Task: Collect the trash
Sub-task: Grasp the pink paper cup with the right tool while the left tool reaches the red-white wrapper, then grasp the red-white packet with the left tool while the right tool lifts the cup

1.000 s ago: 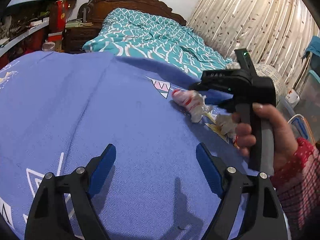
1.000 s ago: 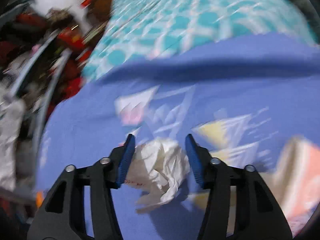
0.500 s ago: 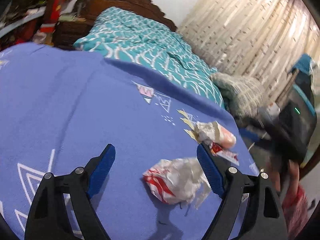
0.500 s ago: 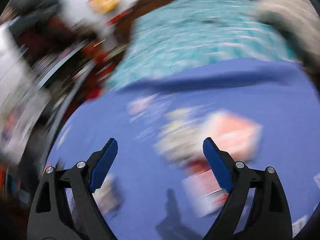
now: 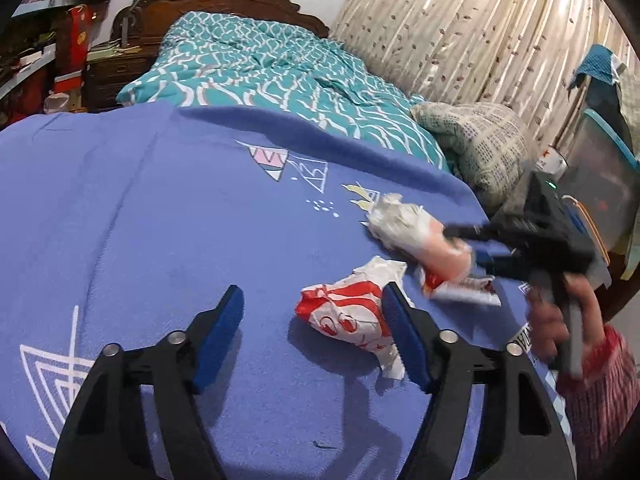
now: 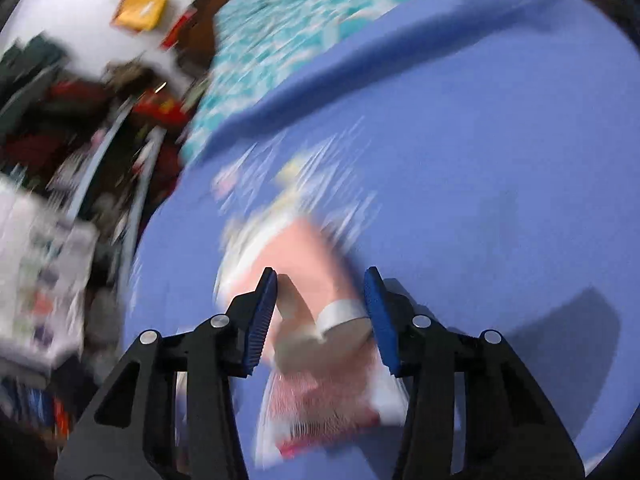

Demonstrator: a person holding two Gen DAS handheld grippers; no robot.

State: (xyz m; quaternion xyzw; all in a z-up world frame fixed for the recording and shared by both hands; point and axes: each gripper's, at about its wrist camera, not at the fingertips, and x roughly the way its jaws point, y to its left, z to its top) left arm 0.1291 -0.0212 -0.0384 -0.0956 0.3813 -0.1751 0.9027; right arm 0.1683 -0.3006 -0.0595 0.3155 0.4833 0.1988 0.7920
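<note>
Progress: none of the trash looks collected yet; I see no bin or bag in either view, so I judge the task barely begun.
Trash: three pieces lie on the blue blanket [image 5: 168,216] of the bed, all toward its right edge.
Red wrapper [image 5: 344,312]: crumpled, red and white, nearest to me, lying at the right side of my left tongs' gap.
Pink wrapper [image 5: 424,240]: farther off and to the right, with a flat packet [image 5: 460,290] just beside it on its near side.
Left tongs [image 5: 316,328]: jaws wide but just closing in; the right pad is at the red wrapper's edge, the left pad well apart from it, so nothing is gripped.
Right tongs [image 6: 320,312]: jaws just closing around the pink wrapper, which sits between the pads; the blur hides whether they press it yet.
Left pose: pointing down at a slant over the blanket, low and close.
Right pose: my right hand [image 5: 560,320] reaches in from the right edge of the bed, its tongs tilted down at the pink wrapper.
Left to do: grip both wrappers, then the packet, and carry them off.
</note>
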